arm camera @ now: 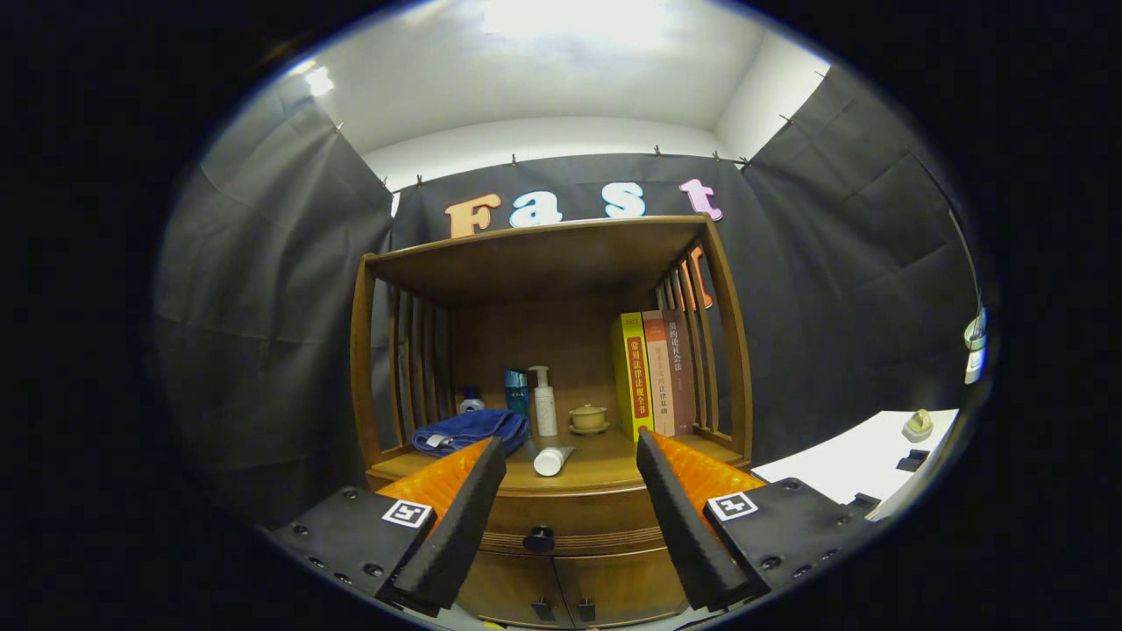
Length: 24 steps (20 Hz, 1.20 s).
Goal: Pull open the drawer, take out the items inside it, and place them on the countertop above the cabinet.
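The gripper (570, 460) is held spread wide, nothing between its fingers, facing the brown wooden cabinet (561, 517); the shallow wooden drawer with a small dark round knob (538, 538) is seen closed, just ahead of and between the fingers, its contents hidden.

On the wooden countertop (605, 469) above it are seen a folded blue towel (471, 431), a white tube lying on its side (552, 459), a white pump bottle (544, 402), a teal box (516, 390), a small lidded yellow cup on a saucer (588, 418) and three upright books, yellow, pale and brown (655, 372); whether any of these came from the drawer cannot be told, so the scene fits a drawer still full or one emptied and shut again.

The knob is small and could be slipped off by wide pads; the tube near the front edge could be knocked or rolled off by a hand reaching over it.

Chinese titles are printed on the book spines, too small to be read with certainty.
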Each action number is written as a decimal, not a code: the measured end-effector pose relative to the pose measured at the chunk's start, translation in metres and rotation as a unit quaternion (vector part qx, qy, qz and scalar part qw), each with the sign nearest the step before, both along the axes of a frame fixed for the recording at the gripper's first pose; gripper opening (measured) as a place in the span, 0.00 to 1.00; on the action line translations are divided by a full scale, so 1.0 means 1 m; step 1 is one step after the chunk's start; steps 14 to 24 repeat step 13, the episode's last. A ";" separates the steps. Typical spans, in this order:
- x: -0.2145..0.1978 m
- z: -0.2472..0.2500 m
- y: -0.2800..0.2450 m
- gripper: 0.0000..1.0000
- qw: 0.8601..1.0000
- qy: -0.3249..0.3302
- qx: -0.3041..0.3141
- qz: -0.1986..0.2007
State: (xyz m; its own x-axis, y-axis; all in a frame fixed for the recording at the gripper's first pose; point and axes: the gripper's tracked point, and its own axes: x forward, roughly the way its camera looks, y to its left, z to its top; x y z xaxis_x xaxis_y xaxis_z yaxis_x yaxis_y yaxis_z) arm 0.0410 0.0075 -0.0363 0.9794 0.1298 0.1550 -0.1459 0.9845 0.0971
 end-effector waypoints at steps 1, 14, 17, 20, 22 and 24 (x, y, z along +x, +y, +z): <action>0.000 -0.001 0.003 0.98 1.000 0.001 -0.001 0.002; -0.002 -0.008 0.020 0.99 1.000 0.007 -0.010 0.018; -0.002 -0.008 0.020 0.99 1.000 0.007 -0.010 0.018; -0.002 -0.008 0.020 0.99 1.000 0.007 -0.010 0.018; -0.002 -0.008 0.020 0.99 1.000 0.007 -0.010 0.018; -0.002 -0.008 0.020 0.99 1.000 0.007 -0.010 0.018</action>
